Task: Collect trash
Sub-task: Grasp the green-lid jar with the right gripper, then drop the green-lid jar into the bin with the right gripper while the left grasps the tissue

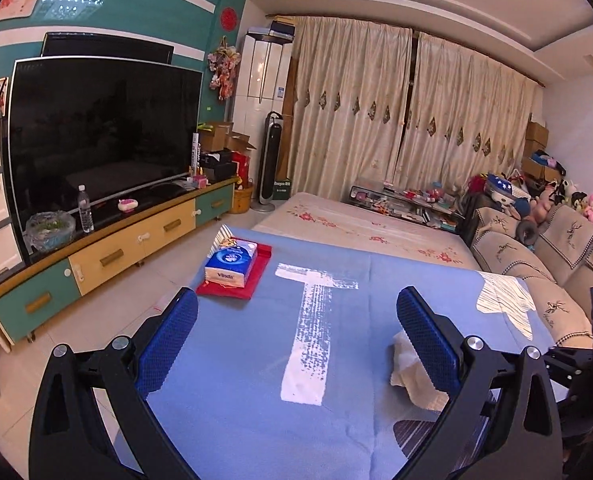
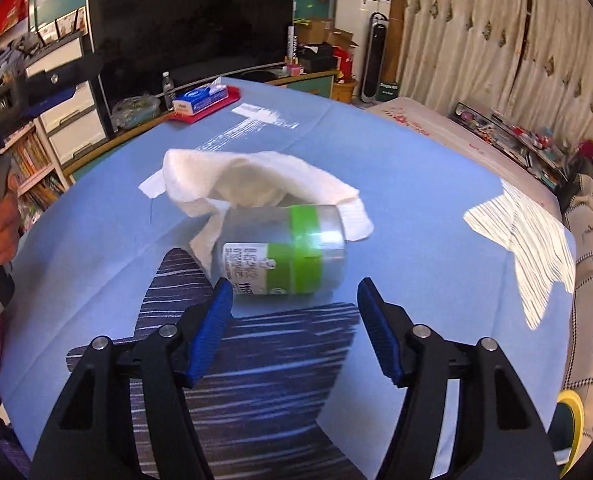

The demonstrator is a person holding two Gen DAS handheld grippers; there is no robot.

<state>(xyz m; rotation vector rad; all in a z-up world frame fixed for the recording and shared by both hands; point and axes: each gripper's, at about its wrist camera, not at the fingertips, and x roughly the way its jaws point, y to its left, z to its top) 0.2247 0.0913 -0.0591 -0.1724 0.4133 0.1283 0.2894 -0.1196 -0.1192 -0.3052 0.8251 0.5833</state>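
Observation:
A silver can with a green band (image 2: 284,250) lies on its side on the blue tablecloth (image 2: 416,248). A crumpled white tissue (image 2: 256,184) rests against its far side. My right gripper (image 2: 294,292) hovers just short of the can, open, with nothing between its blue pads. In the left wrist view my left gripper (image 1: 296,312) is open over the cloth, nothing between its fingers. The white tissue (image 1: 404,372) shows partly behind the right finger (image 1: 428,340); the can is hidden there.
A blue tissue pack (image 1: 232,262) sits on a red tray (image 1: 252,280) at the far left of the table. A hand (image 2: 2,224) holding the other gripper shows at the left edge. A TV (image 1: 100,136) on a low cabinet, a sofa (image 1: 536,252) and a yellow-rimmed bin (image 2: 568,420) surround the table.

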